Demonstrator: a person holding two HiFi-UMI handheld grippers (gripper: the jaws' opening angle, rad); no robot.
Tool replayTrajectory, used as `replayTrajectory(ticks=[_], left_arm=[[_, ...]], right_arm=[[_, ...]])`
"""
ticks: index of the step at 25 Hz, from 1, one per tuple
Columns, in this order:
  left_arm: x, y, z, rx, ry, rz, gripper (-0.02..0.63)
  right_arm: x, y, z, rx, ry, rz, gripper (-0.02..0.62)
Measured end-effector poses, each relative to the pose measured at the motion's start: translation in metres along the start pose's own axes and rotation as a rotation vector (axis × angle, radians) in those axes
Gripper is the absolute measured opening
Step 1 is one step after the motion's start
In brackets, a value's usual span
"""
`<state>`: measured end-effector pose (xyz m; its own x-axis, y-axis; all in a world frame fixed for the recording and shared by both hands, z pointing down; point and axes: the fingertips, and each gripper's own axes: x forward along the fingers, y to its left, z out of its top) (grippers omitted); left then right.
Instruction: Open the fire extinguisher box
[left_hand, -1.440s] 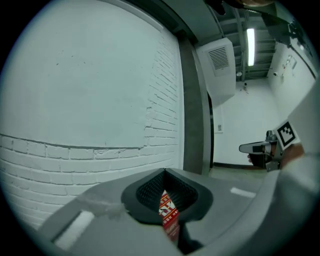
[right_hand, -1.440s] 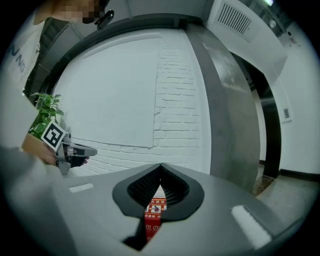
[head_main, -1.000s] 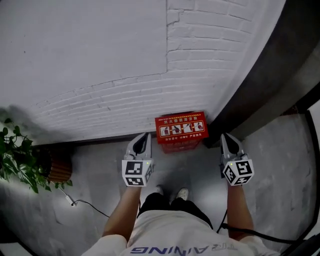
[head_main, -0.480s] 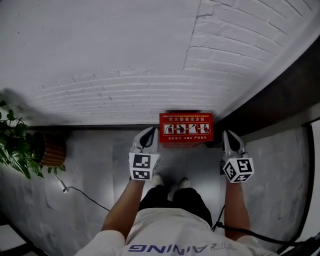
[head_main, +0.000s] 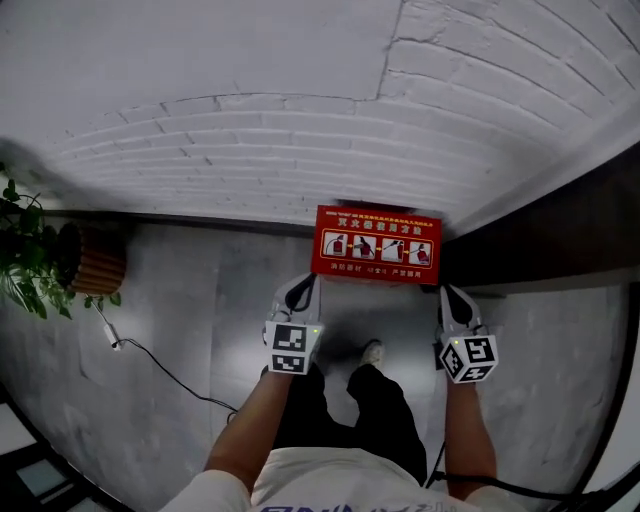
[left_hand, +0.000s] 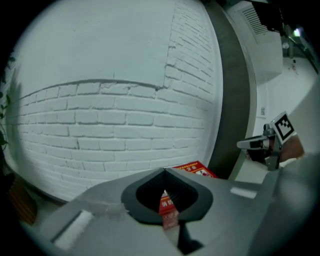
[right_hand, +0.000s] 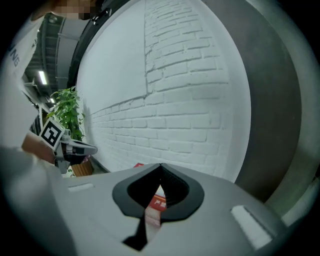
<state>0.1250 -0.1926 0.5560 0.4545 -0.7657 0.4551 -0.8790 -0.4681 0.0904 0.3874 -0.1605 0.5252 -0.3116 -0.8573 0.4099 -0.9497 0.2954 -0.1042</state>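
The red fire extinguisher box (head_main: 377, 245) stands on the grey floor against the white brick wall, its lid down and its printed top facing up. My left gripper (head_main: 301, 290) hovers just short of the box's front left corner, jaws together and holding nothing. Level with the front right corner, my right gripper (head_main: 446, 296) is likewise shut and empty. Neither touches the box. In the left gripper view the box (left_hand: 194, 170) shows beyond my shut left gripper (left_hand: 165, 171), with the right gripper (left_hand: 248, 144) far right. In the right gripper view a red strip of box (right_hand: 156, 203) shows behind my right gripper (right_hand: 160, 166).
A potted plant (head_main: 22, 262) in a ribbed brown pot (head_main: 97, 266) stands at the left by the wall. A thin cable (head_main: 158, 362) trails over the floor from it. A dark wall section (head_main: 560, 235) rises right of the box. The person's shoe (head_main: 371, 352) is behind the grippers.
The person has stepped closer; the box now sits higher and larger in the head view. Both grippers have stayed shut and are nearer the box's front edge.
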Motion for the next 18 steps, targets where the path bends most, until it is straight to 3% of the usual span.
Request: replayTrajectory(ticks=[9, 18], left_arm=[[0.066, -0.014, -0.118, -0.012, 0.031, 0.039, 0.003], [0.118, -0.027, -0.197, 0.001, 0.087, 0.016, 0.003]], right_arm=[[0.043, -0.025, -0.117, 0.008, 0.012, 0.064, 0.008], [0.068, -0.024, -0.198, 0.010, 0.068, 0.080, 0.008]])
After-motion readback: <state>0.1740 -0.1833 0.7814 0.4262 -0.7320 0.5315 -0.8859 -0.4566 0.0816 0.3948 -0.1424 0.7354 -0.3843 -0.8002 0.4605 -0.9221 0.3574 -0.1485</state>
